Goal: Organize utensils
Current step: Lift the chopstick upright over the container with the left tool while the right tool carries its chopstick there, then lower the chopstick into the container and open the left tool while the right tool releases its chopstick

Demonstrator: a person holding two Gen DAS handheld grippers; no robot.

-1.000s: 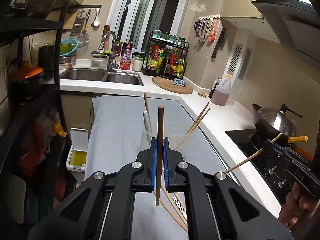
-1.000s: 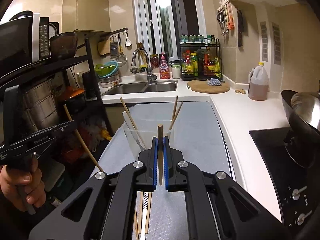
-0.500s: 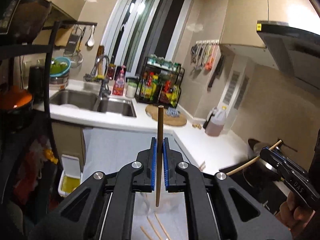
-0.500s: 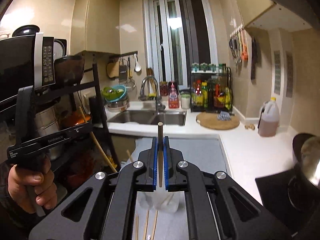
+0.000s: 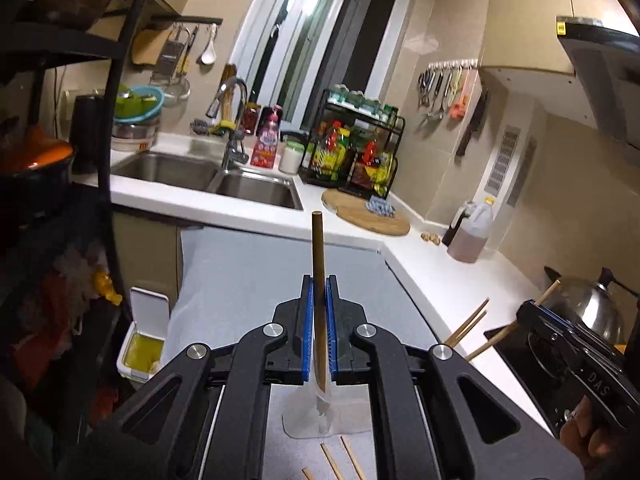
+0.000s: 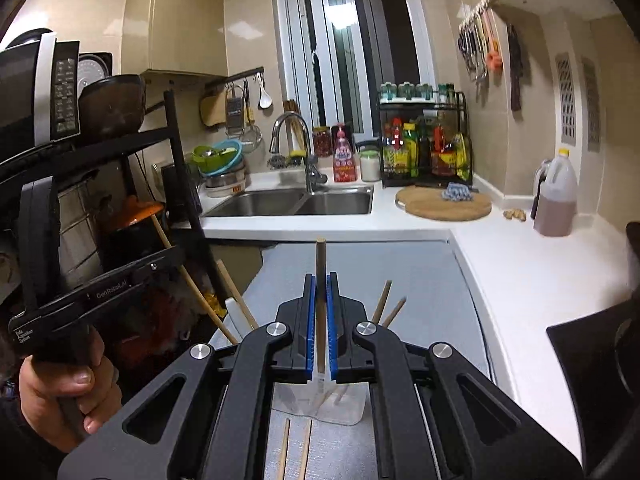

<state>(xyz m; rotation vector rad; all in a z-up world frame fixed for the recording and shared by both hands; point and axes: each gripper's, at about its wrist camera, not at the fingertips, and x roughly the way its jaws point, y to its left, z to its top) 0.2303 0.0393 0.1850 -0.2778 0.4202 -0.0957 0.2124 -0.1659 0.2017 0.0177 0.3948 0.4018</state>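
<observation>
L claw clamps chopstick upright, clear holder just below

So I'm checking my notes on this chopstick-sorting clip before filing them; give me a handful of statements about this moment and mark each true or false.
1. The left gripper is shut on a chopstick. True.
2. The right gripper is open with nothing in it. False: it is shut on a chopstick too.
3. The clear container on the grey mat already has chopsticks standing in it. True.
4. No chopsticks lie loose on the mat. False: loose chopsticks lie in front of the container.
5. The round wooden cutting board hangs on the wall. False: it lies on the white counter by the condiment rack.
</observation>
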